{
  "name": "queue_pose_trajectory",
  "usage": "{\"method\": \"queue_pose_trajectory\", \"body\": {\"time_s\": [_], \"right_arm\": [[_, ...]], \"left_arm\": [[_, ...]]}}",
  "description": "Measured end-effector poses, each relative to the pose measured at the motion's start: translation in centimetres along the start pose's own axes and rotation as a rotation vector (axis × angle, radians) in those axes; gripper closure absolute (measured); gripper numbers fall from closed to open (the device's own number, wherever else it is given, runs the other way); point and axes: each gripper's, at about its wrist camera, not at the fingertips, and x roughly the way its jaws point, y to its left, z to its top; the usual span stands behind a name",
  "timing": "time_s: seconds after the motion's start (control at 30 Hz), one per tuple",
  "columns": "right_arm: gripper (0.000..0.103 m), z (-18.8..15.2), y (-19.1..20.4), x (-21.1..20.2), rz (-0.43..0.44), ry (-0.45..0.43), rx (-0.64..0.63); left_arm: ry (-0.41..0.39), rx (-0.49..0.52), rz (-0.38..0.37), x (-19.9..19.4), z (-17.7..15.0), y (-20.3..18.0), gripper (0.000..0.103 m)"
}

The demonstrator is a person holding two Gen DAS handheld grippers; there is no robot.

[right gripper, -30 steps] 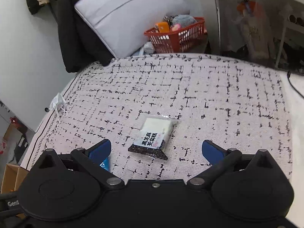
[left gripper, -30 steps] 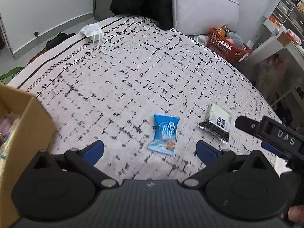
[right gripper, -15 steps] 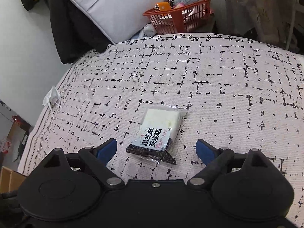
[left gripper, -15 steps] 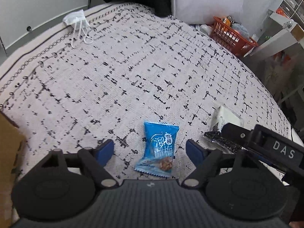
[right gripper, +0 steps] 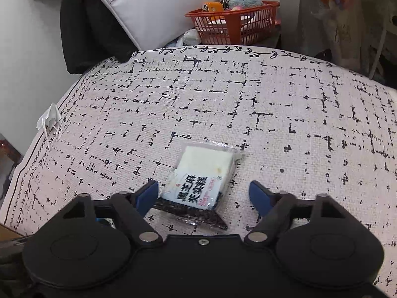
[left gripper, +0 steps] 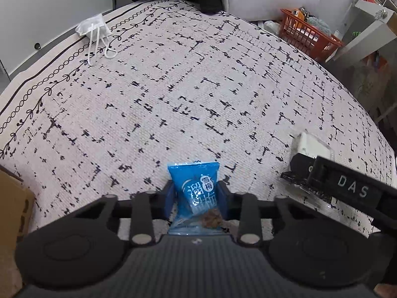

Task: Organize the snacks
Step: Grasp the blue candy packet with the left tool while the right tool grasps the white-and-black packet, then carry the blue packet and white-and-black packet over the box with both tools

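Both our grippers have dropped and narrowed onto their snacks.
Our left gripper (left gripper: 196, 196) pinches the blue pack (left gripper: 194, 186) at 6 o'clock; our right gripper (right gripper: 203, 193), half-wide, straddles the white pack (right gripper: 203, 173), seemingly untouched. Slick wrappers could slip out when we lift.

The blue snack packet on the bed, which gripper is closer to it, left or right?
Left. The left gripper is shut on the blue packet. The right gripper sits off to its right, open around the white-and-black packet.
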Motion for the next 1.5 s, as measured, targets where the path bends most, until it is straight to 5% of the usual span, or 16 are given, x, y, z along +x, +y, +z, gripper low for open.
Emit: {"method": "queue_pose_trajectory", "body": {"time_s": [0.07,0.27,1.5], "right_arm": [[0.050,0.0,0.1,-0.1,-0.010,0.012,-0.004],[0.058,0.0,-0.1,-0.7,0.007,0.037,0.008],[0.073,-1.7,7.9,-11.4,0.282,-0.053,-0.118]], "left_arm": [[-0.002,0.002,-0.005,-0.2,0.0,0.1,0.072],[-0.016,-0.010,-0.012,-1.7,-0.3,0.5,0.072],[-0.172,-0.080,0.017,-16.3,-2.7,7.7,0.072]]}}
